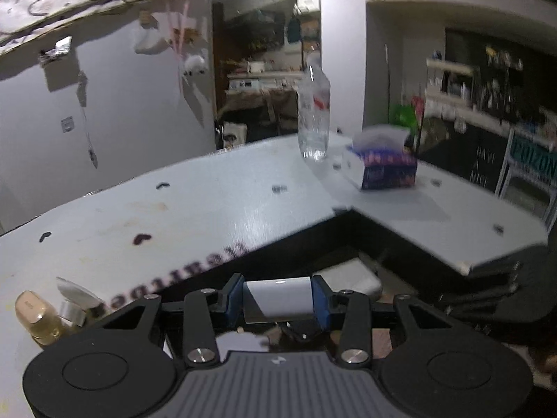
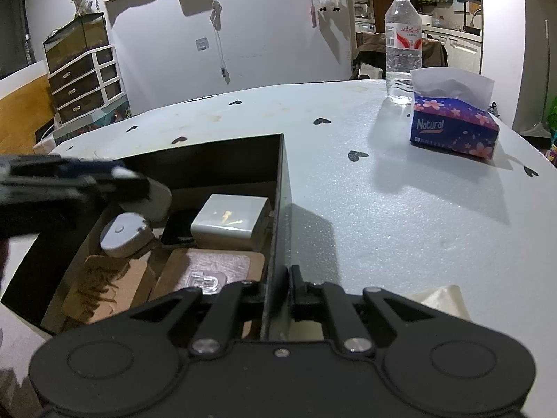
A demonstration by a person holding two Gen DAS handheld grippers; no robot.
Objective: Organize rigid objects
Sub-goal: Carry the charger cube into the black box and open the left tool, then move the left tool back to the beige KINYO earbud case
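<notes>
My left gripper (image 1: 277, 301) is shut on a white boxy object (image 1: 278, 297) and holds it over the open black box (image 1: 348, 237). In the right wrist view the left gripper (image 2: 87, 174) comes in from the left, blurred, with the white object (image 2: 153, 198) above the box's contents. My right gripper (image 2: 283, 291) is shut on the right wall of the black box (image 2: 280, 191). Inside the box lie a white charger (image 2: 229, 221), a grey-white rounded device (image 2: 123, 233), a dark phone-like item (image 2: 177, 228) and brown cards (image 2: 209, 268).
A water bottle (image 2: 403, 41) and a blue tissue pack (image 2: 452, 125) stand at the table's far right. A small gold-capped bottle (image 1: 38, 317) and a silver-capped item (image 1: 75, 308) sit at the left. A white wedge (image 2: 442, 299) lies by my right gripper. The table (image 2: 383, 209) is pale with heart marks.
</notes>
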